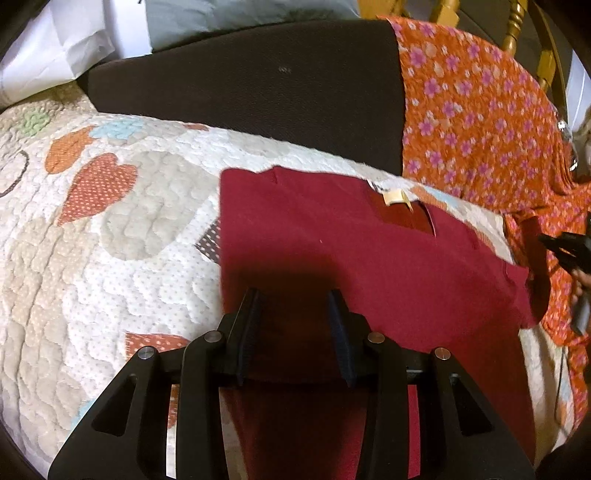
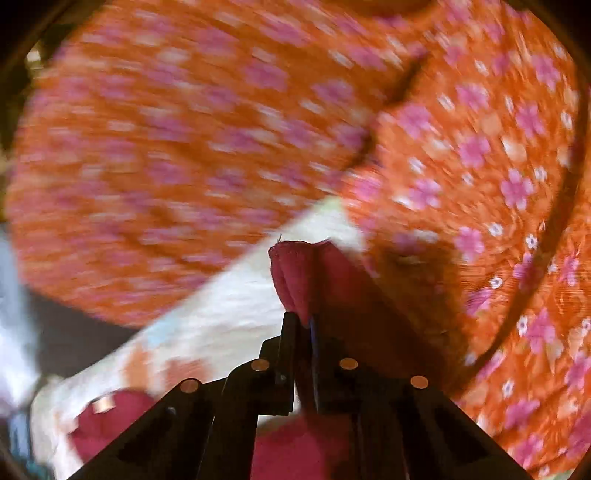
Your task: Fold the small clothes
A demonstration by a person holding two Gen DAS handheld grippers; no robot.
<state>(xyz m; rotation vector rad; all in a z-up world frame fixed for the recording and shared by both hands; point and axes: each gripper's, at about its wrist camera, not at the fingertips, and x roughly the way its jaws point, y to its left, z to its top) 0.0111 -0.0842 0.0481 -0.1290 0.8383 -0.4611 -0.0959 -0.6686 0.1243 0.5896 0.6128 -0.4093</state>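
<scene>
A dark red shirt (image 1: 369, 258) lies flat on the quilt, its collar with a pale tag (image 1: 395, 197) at the far side. My left gripper (image 1: 295, 321) hovers over the shirt's near part. Its jaws stand apart and the pads press on nothing. In the left wrist view my right gripper (image 1: 554, 243) shows at the right edge by the shirt's sleeve, held by a hand. In the blurred right wrist view my right gripper (image 2: 304, 319) is shut on a bunched fold of the red shirt (image 2: 299, 273), which sticks up past the fingertips.
A quilted bedspread (image 1: 92, 240) with heart patches lies under the shirt. A dark brown cushion (image 1: 258, 85) stands behind it. An orange floral cloth (image 1: 480, 122) (image 2: 166, 147) drapes along the right. Beyond it rise the wooden chair posts (image 1: 517, 22).
</scene>
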